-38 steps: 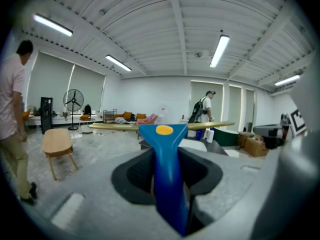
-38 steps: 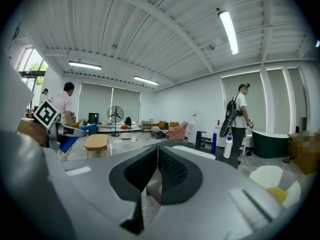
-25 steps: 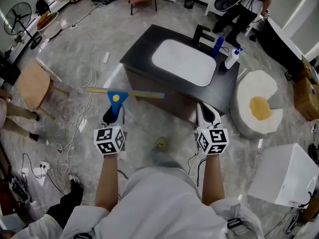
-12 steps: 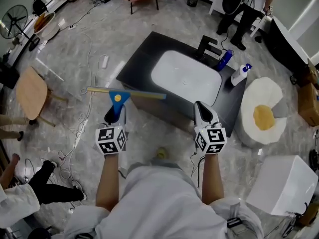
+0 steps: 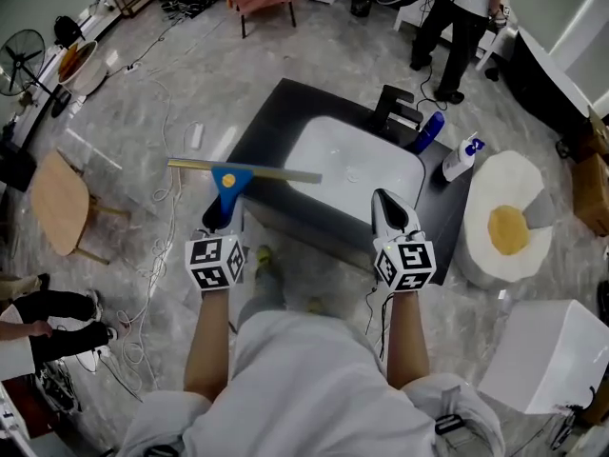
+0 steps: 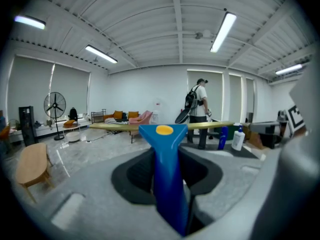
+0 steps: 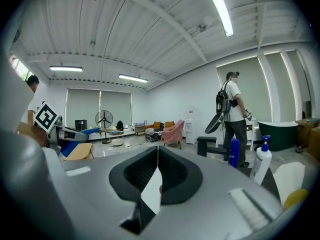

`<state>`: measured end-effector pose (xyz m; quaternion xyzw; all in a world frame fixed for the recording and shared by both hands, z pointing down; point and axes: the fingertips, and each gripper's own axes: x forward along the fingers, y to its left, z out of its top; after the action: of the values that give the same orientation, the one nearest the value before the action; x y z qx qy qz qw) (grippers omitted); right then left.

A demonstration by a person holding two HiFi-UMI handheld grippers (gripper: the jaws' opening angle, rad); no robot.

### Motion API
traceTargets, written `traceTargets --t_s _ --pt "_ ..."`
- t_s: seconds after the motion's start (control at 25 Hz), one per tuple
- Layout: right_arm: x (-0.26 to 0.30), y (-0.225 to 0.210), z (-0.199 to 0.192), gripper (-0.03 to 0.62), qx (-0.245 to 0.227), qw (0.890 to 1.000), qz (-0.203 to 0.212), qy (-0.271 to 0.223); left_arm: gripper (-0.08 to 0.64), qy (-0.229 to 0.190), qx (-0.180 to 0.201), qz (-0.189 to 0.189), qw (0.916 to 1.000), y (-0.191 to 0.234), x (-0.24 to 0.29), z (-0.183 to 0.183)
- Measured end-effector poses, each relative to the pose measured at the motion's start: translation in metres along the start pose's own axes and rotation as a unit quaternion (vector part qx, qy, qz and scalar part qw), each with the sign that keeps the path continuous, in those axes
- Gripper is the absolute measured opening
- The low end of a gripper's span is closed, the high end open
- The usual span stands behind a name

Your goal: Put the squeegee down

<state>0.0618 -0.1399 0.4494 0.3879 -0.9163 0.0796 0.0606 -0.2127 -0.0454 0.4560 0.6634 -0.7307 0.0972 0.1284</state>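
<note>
Both the left gripper (image 5: 217, 219) and the right gripper (image 5: 388, 208) have advanced toward the table (image 5: 269, 127). The squeegee (image 5: 228, 181) blade now overlaps its near left edge.

Straight ahead of you the black counter (image 5: 269, 127) bars the way low down. Its top lies bare along the left rim and the near left corner. The white basin (image 5: 354, 168) takes up the middle. At the far right corner a black faucet (image 5: 398, 110), a blue bottle (image 5: 429, 131) and a white spray bottle (image 5: 460, 159) stand close together, leaving little room. The squeegee (image 5: 228, 181) in your left tool (image 5: 221, 219) spreads its long blade (image 5: 276, 172) sideways past the counter's left edge. An egg-shaped cushion (image 5: 495, 184) sits just beside the counter's right end. The floor to your left is open except for loose cables (image 5: 157, 227) and a wooden stool (image 5: 57, 203).
</note>
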Motion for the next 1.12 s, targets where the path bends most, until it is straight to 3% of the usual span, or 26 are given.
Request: traceTargets --t_s 0.32,0.8,1.12 --pt "0.069 -0.024 0.013 0.009 0.001 0.999 -0.048 -0.01 0.13 0.0 0.003 -0.041 0.9992 0.029 0.094 0.022" --pt "0.192 -0.029 0.031 0.009 0.015 0.993 -0.12 0.014 0.13 0.031 -0.002 -0.117 0.9926 0.1 0.242 0.056" --pt "0.227 -0.038 0.032 0.009 0.018 0.985 -0.167 0.027 0.13 0.047 0.001 -0.168 0.9847 0.105 0.309 0.064"
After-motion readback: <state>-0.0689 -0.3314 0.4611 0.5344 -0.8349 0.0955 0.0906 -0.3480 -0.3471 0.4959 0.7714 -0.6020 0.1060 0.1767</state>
